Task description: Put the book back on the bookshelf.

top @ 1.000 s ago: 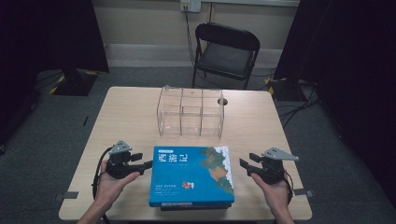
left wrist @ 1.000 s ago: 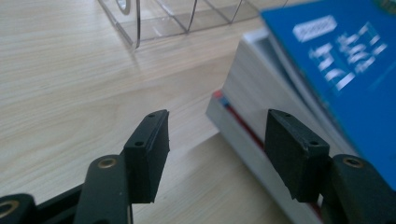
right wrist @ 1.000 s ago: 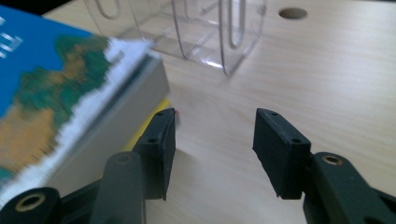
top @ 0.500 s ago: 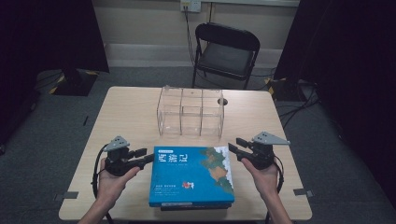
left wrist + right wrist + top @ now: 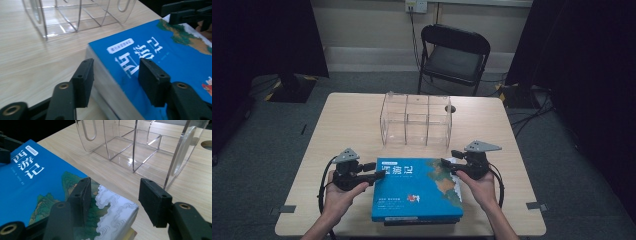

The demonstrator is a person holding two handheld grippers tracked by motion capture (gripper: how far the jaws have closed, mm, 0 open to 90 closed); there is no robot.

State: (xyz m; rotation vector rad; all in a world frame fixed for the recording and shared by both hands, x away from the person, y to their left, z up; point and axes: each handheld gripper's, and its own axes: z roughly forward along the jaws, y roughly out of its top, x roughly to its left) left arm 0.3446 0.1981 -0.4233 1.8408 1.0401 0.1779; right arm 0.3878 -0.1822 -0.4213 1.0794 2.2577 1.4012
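Book (image 5: 417, 192) lay flat at table (image 5: 347, 125) front edge, near clear organizer (image 5: 416, 120), straddled at far left corner by left gripper (image 5: 113, 75) and at far right corner by right gripper (image 5: 112, 195), jaws just opening, pads not pressing.

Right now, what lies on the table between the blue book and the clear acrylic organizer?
Nothing: a bare strip of wooden table separates the blue book from the clear acrylic organizer, as the high view and both gripper views show.

two stacked books (image 5: 417, 192), one clear acrylic organizer (image 5: 416, 120), one folding chair (image 5: 453, 55), two grippers (image 5: 377, 172)
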